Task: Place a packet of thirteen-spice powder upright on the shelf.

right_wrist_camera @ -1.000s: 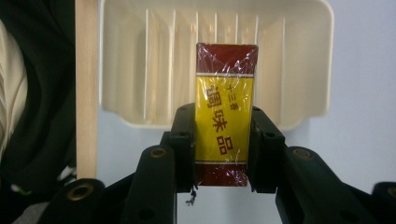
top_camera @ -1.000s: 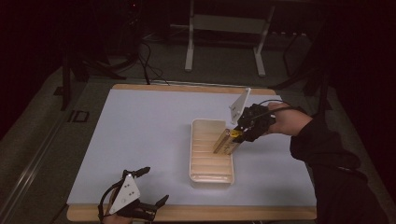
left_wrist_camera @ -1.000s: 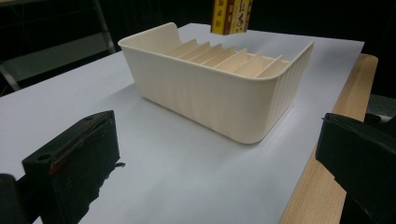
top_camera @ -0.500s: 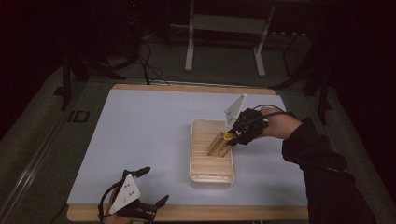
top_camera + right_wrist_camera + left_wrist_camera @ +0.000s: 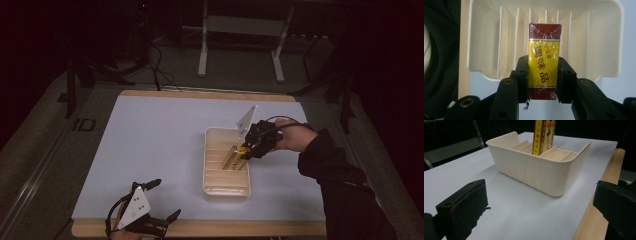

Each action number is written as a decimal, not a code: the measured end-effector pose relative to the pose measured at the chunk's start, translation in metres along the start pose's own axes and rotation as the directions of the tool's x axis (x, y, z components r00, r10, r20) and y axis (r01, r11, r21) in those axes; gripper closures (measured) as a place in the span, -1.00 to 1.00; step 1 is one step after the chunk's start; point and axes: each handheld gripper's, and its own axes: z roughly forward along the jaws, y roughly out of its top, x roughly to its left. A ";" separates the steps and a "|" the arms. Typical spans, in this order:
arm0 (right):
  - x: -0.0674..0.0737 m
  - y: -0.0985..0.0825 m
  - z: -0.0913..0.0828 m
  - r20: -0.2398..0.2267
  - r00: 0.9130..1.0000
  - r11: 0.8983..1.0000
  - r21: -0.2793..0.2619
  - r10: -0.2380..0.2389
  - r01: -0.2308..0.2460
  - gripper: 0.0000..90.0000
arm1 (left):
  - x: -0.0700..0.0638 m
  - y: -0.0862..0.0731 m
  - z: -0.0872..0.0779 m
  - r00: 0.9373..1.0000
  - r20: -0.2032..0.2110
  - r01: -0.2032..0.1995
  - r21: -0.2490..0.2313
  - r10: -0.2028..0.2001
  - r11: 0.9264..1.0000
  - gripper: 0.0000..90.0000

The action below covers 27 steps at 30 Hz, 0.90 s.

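My right gripper [image 5: 542, 75] fingers clamp the wrapped box [image 5: 544, 57] over the slotted tray [image 5: 226, 187], left gripper [image 5: 145, 217] fingers wide; a tilted box could jam on a divider.

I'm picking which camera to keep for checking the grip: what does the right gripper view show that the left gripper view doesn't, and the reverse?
Right gripper view: the box's yellow-and-red printed face, seen from above, with the right gripper shut on its two sides, and the tray's dividers from overhead.

Left gripper view: the tray's outer wall from the side on the pale table, the wooden table edge, and the left gripper, open and empty.

Both: the box upright, its lower end down among the tray's slots.
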 end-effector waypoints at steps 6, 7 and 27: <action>-0.004 0.004 0.021 -0.015 1.000 1.000 0.002 0.025 -0.025 0.51 | 0.000 0.000 0.000 1.000 0.001 0.000 -0.001 0.000 1.000 -1.00; -0.006 0.005 0.024 -0.016 0.999 0.999 0.003 0.034 -0.034 0.51 | 0.000 0.000 0.000 1.000 0.002 0.000 -0.001 0.000 1.000 -1.00; -0.006 0.015 0.039 -0.012 0.998 0.997 -0.042 0.068 -0.069 0.20 | 0.000 0.000 0.000 1.000 0.005 -0.001 -0.001 0.001 1.000 -1.00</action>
